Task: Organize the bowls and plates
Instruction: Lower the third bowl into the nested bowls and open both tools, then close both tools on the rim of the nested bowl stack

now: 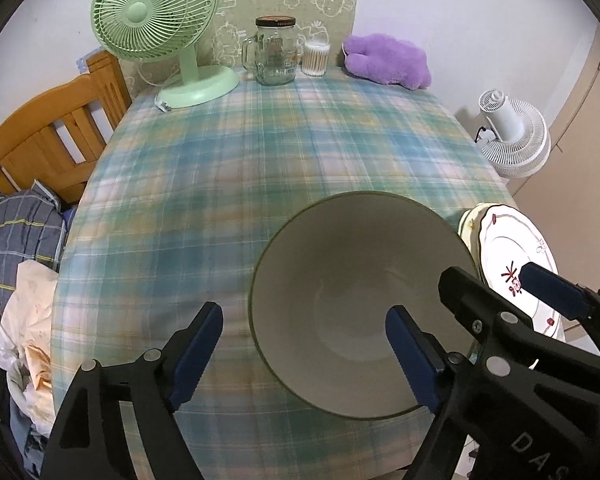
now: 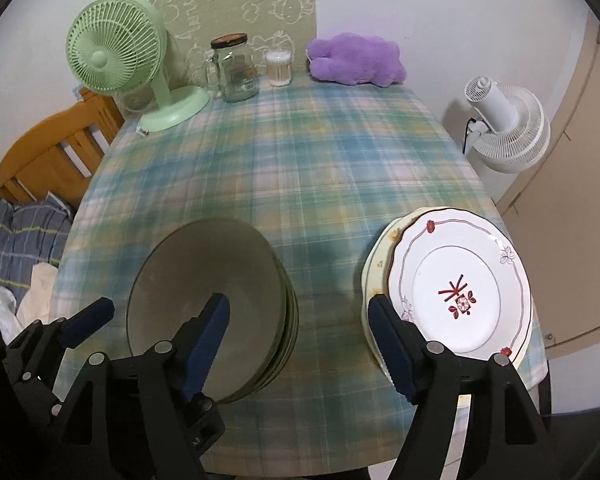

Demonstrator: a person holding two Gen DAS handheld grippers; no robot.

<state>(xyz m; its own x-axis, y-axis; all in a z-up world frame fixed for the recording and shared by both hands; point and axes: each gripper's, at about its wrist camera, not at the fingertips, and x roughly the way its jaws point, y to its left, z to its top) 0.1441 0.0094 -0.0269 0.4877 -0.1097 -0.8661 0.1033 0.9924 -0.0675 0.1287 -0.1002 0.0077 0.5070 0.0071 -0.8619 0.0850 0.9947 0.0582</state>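
Bowls: we see the stack of green bowls (image 2: 212, 308) at 7 o'clock in our right wrist view, resting on the plaid tablecloth (image 2: 292, 168).
Plates: the white floral plate (image 2: 460, 284) tops a plate stack at 4 o'clock, well apart from the bowls.
Left gripper (image 1: 304, 354): our jaws stand wide, one finger over the top bowl (image 1: 360, 300), gripping nothing.
Right gripper (image 2: 300, 340): jaws wide, empty, between bowls and plates.
Far edge: green desk fan (image 2: 116, 52) at 11 o'clock, glass jar mug (image 2: 236, 72), cotton swab tub (image 2: 279, 69), purple plush (image 2: 356, 60) near 12.
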